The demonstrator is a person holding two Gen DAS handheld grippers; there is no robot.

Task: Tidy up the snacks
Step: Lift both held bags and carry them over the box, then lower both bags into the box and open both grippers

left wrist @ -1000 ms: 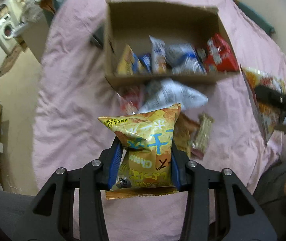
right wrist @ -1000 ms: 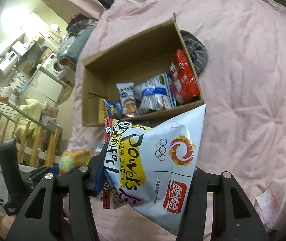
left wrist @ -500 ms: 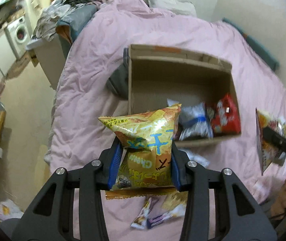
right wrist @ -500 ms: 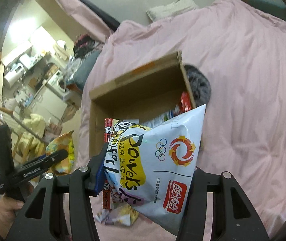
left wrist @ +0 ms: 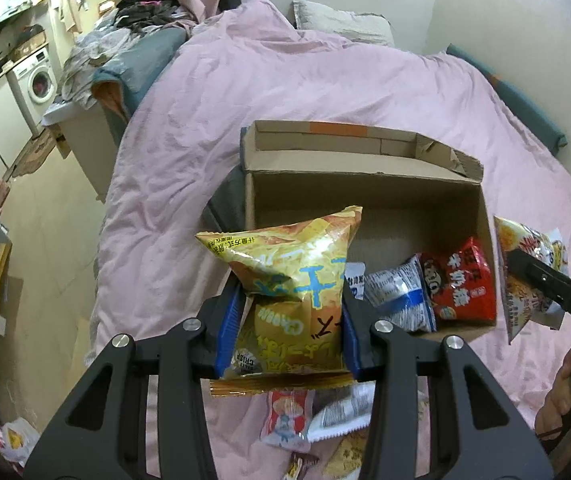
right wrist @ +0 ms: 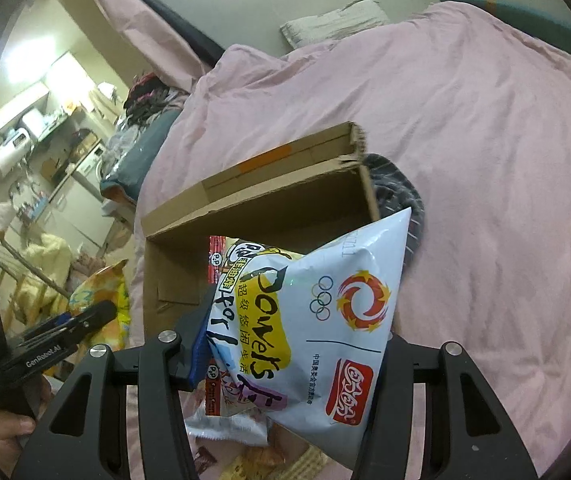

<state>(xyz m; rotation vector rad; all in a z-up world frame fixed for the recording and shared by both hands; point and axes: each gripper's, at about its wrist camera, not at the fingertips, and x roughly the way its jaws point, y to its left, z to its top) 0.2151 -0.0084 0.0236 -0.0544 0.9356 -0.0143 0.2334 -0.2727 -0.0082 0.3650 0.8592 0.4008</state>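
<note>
Snacks: yellow chip bag (left wrist: 293,280) clamped in left gripper (left wrist: 290,330) | white bag (right wrist: 325,312) pinched by right gripper (right wrist: 297,344) (both above cardboard box (left wrist: 365,184))

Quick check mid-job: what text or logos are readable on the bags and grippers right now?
"CRISP": yellow snack bag, held upside down.
"Powers", Olympic rings: white snack bag.
"GenRobot.AI": left gripper body.
"DAS", cut off: right gripper body.
Chinese print on red packet: too blurred to read.

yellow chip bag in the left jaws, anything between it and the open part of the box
Nothing visible does. The yellow chip bag hangs over the cardboard box, whose left side looks bare; packets fill only its right corner.
</note>
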